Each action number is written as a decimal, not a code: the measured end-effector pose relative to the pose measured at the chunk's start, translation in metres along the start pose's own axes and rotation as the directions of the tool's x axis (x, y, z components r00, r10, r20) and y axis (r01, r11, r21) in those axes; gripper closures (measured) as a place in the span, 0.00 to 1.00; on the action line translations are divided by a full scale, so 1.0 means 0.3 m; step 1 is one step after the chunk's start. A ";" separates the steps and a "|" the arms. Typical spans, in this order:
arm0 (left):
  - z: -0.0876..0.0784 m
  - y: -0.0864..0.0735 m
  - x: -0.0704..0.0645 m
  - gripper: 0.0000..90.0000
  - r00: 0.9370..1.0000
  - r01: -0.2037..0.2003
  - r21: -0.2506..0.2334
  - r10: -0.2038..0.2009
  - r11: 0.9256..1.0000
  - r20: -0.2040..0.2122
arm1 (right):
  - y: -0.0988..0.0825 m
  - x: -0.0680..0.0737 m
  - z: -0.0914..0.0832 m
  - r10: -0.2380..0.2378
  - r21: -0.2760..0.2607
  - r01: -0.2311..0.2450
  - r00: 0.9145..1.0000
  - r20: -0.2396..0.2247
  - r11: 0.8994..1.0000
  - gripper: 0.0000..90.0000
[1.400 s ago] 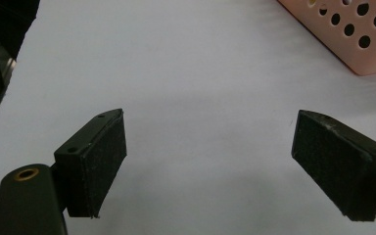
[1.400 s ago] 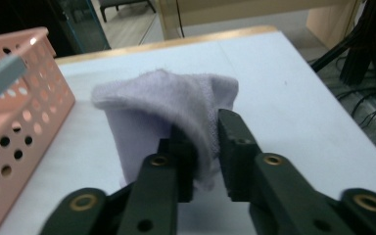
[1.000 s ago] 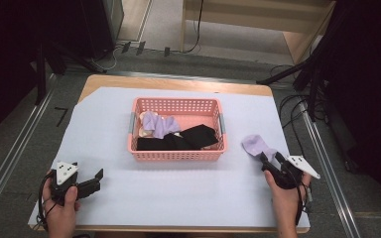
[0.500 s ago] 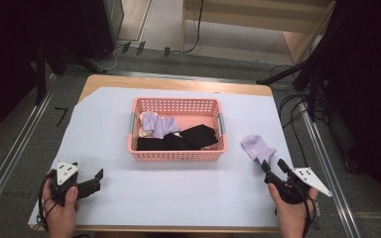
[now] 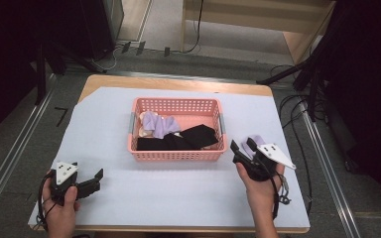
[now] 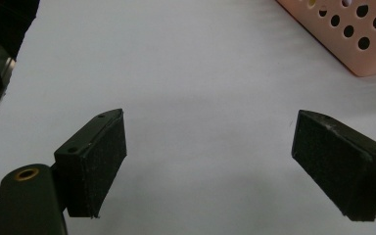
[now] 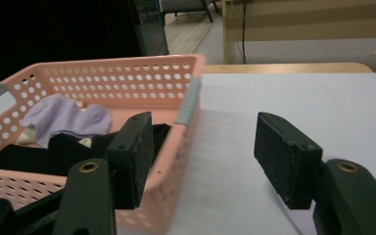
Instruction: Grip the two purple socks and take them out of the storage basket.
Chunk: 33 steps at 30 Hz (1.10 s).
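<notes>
Black gripper bodies, grey triangular plates, trailing cables.

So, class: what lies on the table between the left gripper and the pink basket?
Nothing: in the high view, only bare white sheet separates the left gripper from the pink basket. The left gripper view agrees.

A basket is set mid-table, socks piled in it. One sock is left just right of it, behind the right gripper. The left gripper is parked front-left.
</notes>
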<state>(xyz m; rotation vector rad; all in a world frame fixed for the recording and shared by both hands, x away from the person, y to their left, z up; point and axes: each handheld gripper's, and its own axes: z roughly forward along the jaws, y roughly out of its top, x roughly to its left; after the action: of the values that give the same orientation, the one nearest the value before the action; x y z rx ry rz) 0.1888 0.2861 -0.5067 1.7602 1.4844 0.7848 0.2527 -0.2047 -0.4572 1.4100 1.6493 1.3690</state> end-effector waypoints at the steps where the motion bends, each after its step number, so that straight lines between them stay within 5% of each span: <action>1: 0.000 0.000 0.000 0.16 1.000 -0.002 0.000 0.002 1.000 0.000 | 0.006 0.019 0.017 -0.013 -0.002 0.013 1.000 -0.009 1.000 0.45; 19: 0.001 0.001 0.003 0.16 1.000 0.002 0.004 -0.002 1.000 0.006 | 0.086 0.303 0.271 -0.067 0.068 0.076 0.990 -0.120 0.995 0.48; 28: 0.002 0.001 0.003 0.16 1.000 0.001 0.008 -0.001 1.000 0.010 | 0.103 0.363 0.386 -0.047 0.101 0.060 0.991 -0.125 0.993 0.52; 33: 0.003 0.002 0.002 0.16 1.000 0.003 0.012 -0.003 1.000 0.008 | 0.107 0.394 0.449 -0.027 0.165 0.047 0.992 -0.121 0.985 0.54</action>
<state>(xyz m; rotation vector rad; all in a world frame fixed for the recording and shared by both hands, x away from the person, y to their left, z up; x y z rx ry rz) 0.1899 0.2865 -0.5067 1.7681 1.4889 0.7673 0.3506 -0.0515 -0.4475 1.4060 1.8966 1.3424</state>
